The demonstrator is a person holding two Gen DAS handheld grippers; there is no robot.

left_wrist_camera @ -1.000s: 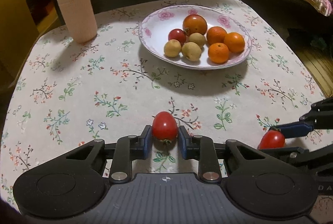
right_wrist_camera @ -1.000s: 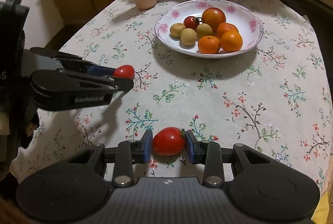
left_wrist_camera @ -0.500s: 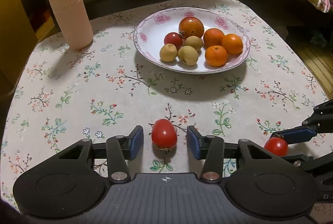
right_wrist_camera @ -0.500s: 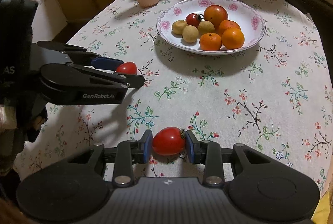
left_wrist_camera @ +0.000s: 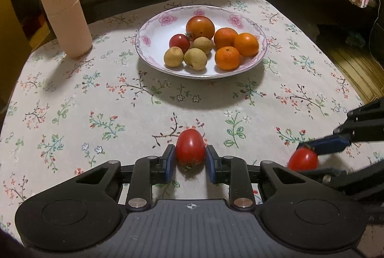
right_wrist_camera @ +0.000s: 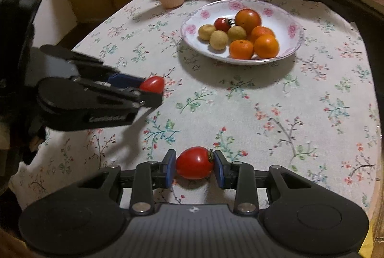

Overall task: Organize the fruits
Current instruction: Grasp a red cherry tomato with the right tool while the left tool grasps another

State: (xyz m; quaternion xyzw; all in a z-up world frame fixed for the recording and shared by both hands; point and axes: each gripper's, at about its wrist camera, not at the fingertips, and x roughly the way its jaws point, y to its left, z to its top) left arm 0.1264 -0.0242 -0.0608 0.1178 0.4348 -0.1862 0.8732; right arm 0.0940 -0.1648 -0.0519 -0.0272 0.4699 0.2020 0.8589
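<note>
While both of your grippers sit low over the floral tablecloth (left_wrist_camera: pixel 72 95), your left gripper (left_wrist_camera: pixel 190 163) pinches 1 glossy oval tomato (left_wrist_camera: pixel 190 147) between blue pads, and your right gripper (right_wrist_camera: pixel 194 167) clamps another tomato (right_wrist_camera: pixel 194 163) sideways (stem against 1 pad). Only the left view shows the ribbed pink cylinder (left_wrist_camera: pixel 63 9) whole. Well ahead, the porcelain plate (left_wrist_camera: pixel 153 30) holds 8 round fruits.

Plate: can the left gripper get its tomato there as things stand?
Probably yes. The left gripper is shut on its tomato, only bare tablecloth lies ahead, and the plate has room at its near-left.
</note>
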